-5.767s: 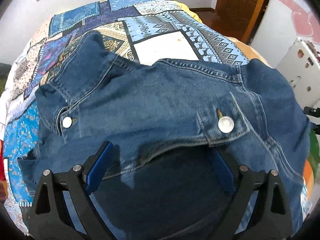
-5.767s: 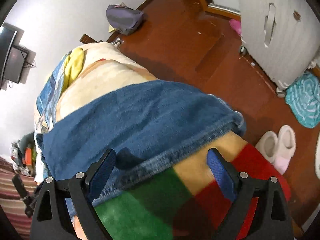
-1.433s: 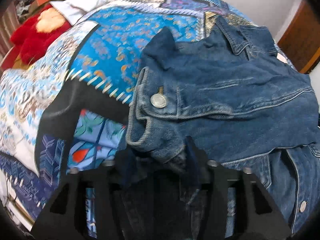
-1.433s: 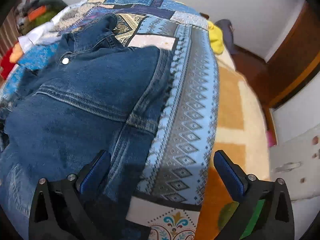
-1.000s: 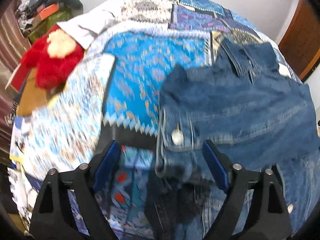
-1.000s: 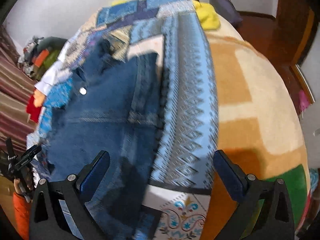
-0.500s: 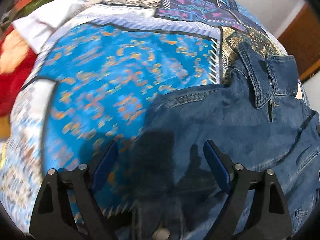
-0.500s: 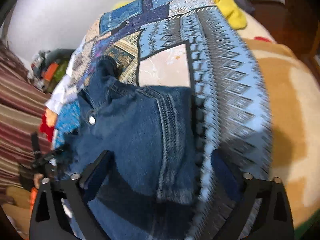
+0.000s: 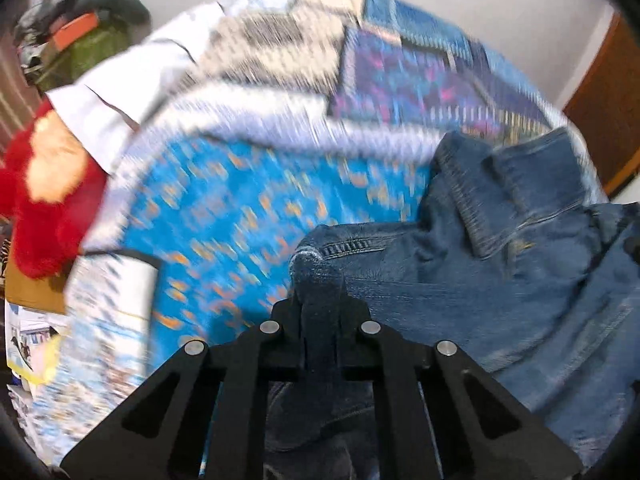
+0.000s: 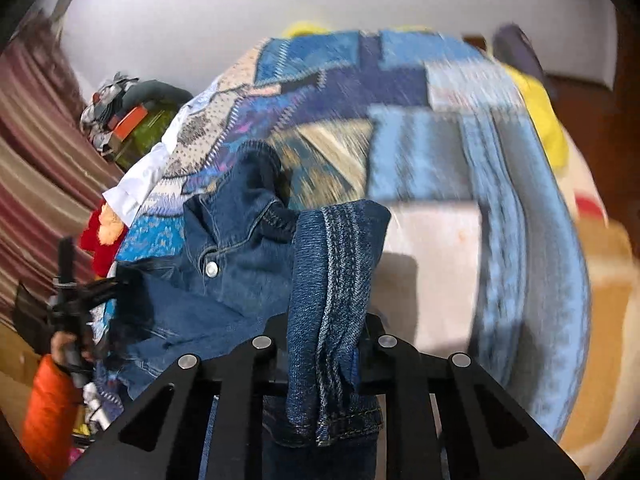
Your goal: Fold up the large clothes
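Note:
A blue denim jacket lies on a patchwork bedspread, its collar toward the far side. My left gripper is shut on a fold of the jacket at its left shoulder edge. In the right wrist view the jacket shows with a silver button, and my right gripper is shut on a folded denim edge with heavy stitching, held up off the bed. The left gripper also shows at the left of the right wrist view.
A red plush toy and a white cloth lie at the bed's left edge. A clutter pile sits by the striped curtain. A yellow cloth lies at the bed's far right. A wooden door is on the right.
Both grippers were open over the jacket half a second ago. Now each has shut on a denim edge at the shoulder end and lifted it; the views are motion-blurred.

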Tool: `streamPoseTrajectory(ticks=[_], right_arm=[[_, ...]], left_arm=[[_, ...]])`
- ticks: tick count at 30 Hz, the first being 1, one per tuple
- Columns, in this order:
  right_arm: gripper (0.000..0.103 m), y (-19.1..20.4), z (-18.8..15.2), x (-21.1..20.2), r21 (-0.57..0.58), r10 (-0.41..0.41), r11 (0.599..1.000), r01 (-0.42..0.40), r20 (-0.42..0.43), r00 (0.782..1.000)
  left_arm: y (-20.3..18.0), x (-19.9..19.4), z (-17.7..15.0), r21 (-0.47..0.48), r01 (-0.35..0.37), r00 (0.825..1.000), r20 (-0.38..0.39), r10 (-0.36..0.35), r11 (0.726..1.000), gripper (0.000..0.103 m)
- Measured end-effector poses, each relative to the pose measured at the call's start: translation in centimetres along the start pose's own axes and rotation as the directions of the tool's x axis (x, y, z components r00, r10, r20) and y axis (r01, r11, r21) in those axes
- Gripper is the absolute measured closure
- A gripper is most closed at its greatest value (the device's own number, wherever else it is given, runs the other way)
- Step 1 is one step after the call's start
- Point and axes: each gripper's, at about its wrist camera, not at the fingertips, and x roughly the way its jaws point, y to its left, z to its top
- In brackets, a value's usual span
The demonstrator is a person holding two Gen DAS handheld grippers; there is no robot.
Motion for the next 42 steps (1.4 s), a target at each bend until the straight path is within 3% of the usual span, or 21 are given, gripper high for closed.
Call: streamPoseTrajectory(ticks=[5,10,14,19,22,26,29,31,33,38,42], right_arm=[[0.088,2.0,4.6,2.6,-0.079,-0.044,0.996,0.045,0.017,0.999],[0.087,1.9,7.5,7.0,-0.107,-0.140,0.985,0.138,-0.009,0.990],[0.087,0.4,7.9,9.6,-0.126,-0.252,0.961,0.246,-0.030,0.967],[0.087,-0.9,7.6,10.1,-0.148,-0.218,0.966,0.210,-0.039,0.975],[0.086,-0.7,7.3,9.9,-0.193,-0.234,0.956,0.222,-0.045,0.971],[0.083,-0.5,6.5,9.7,-0.222,-0.269,0.941,0.254,-0.041,0.962],[0.071,-0.6,5.9,9.2,-0.221,-0.316,0.928,0.301,-0.035,0.948],[0.037,-1.0,5.9,8.8,-0.214,-0.376,0.907,0.364,-0.019,0.926],[0.025,-2.0,5.8,8.1,-0.185,-0.402,0.901,0.393,-0.013,0.915],[0.025,-4.2,5.5,4.8,0.001,-0.256,0.966,0.257,-0.075,0.964],[0.025,-3.0,4.7,1.4,0.024,-0.225,0.974,0.227,-0.064,0.972]], left_arm=[[2.3,-1.6,2.5,-0.044,-0.038,0.998,0.050,0.040,0.998,0.094],[4.1,1.3,3.2,-0.080,-0.068,0.998,0.010,0.068,0.995,0.094],[4.5,3.9,2.8,-0.080,-0.094,0.995,-0.027,0.092,0.992,0.091],[5.4,6.3,2.1,-0.088,-0.123,0.992,-0.051,0.119,0.988,0.080],[5.5,6.2,1.9,-0.094,-0.127,0.992,-0.039,0.123,0.987,0.080],[4.5,6.2,1.9,-0.031,-0.175,0.984,-0.037,0.174,0.984,0.078],[4.3,6.1,1.9,-0.016,-0.182,0.982,-0.057,0.181,0.983,0.075],[4.4,5.5,1.7,-0.021,-0.168,0.983,-0.080,0.166,0.986,0.064],[4.2,4.7,1.3,-0.013,-0.170,0.982,-0.091,0.168,0.985,0.053],[3.6,1.8,0.2,0.013,-0.178,0.981,-0.074,0.179,0.984,0.049],[3.2,-1.8,-0.3,-0.031,-0.141,0.990,-0.030,0.140,0.990,0.044]])
